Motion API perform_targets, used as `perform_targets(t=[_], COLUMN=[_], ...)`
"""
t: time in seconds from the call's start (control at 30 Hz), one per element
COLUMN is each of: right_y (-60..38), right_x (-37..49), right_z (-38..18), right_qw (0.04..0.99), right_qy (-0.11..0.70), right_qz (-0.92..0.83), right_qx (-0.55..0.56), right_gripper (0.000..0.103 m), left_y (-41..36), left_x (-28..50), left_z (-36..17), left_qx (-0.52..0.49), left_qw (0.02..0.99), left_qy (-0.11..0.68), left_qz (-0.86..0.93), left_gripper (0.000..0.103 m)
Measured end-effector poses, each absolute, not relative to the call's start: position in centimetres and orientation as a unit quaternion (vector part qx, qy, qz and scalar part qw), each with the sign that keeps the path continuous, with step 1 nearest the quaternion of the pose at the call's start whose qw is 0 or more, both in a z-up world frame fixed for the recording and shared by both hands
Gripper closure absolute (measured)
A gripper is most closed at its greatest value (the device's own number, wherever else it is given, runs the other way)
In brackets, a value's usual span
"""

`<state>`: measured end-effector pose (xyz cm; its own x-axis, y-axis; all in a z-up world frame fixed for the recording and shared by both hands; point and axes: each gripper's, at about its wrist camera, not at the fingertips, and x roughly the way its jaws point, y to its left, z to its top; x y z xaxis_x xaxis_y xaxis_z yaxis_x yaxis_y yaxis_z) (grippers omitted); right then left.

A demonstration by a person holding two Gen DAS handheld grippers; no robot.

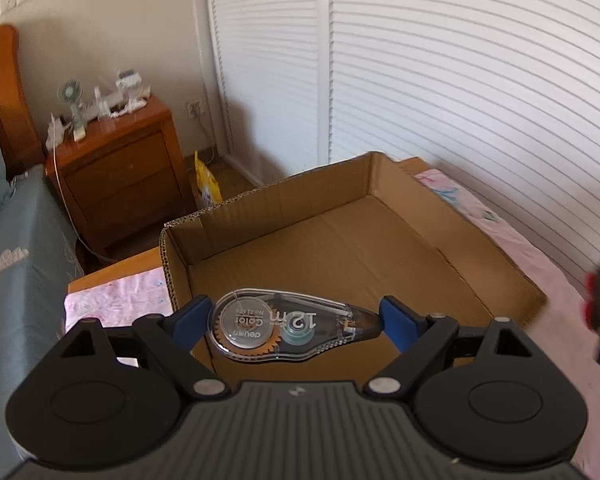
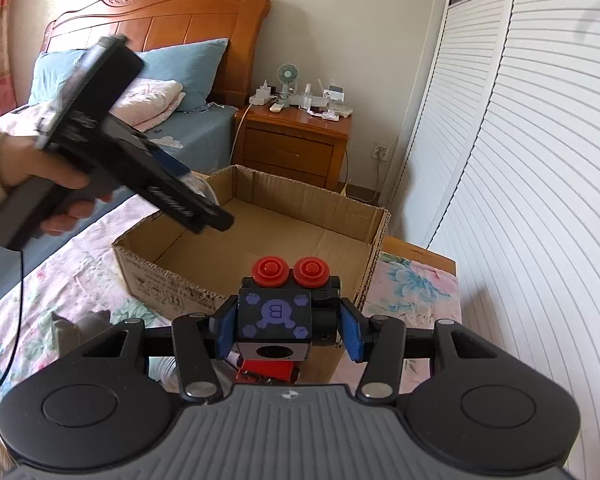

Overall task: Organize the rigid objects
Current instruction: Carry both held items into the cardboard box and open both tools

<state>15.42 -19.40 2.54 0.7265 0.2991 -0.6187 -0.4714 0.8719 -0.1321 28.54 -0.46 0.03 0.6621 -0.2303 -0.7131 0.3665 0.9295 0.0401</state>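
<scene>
The left gripper is clamped endwise on a correction tape dispenser, held over the empty cardboard box for depositing. The right gripper is closed on a toy robot, held short of the box's near wall.

Bedroom lit by daylight. White louvered wardrobe doors seen at right; wooden nightstand (cluttered top) placed beside bed headboard; cream wall behind.

Left gripper clamps the clear correction tape lengthwise between its blue fingers, cardboard box open just beyond the fingertips.
</scene>
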Motion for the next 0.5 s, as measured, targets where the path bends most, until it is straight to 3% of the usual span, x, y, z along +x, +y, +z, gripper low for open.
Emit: perform_targets(t=[0.23, 0.5], right_y=[-19.2, -18.1], right_x=[16.7, 19.1], right_z=[2.4, 1.7], right_qw=[0.916, 0.909], right_qy=[0.312, 0.326], right_qz=[0.208, 0.211], right_qx=[-0.146, -0.151], right_gripper=[0.047, 0.047], left_y=[-0.2, 2.3], left_x=[30.3, 24.5], left_z=[-0.8, 1.8], left_qx=[0.086, 0.062], left_qw=[0.916, 0.918], left_qy=[0.369, 0.36], left_qz=[-0.128, -0.153], left_gripper=[0.011, 0.003])
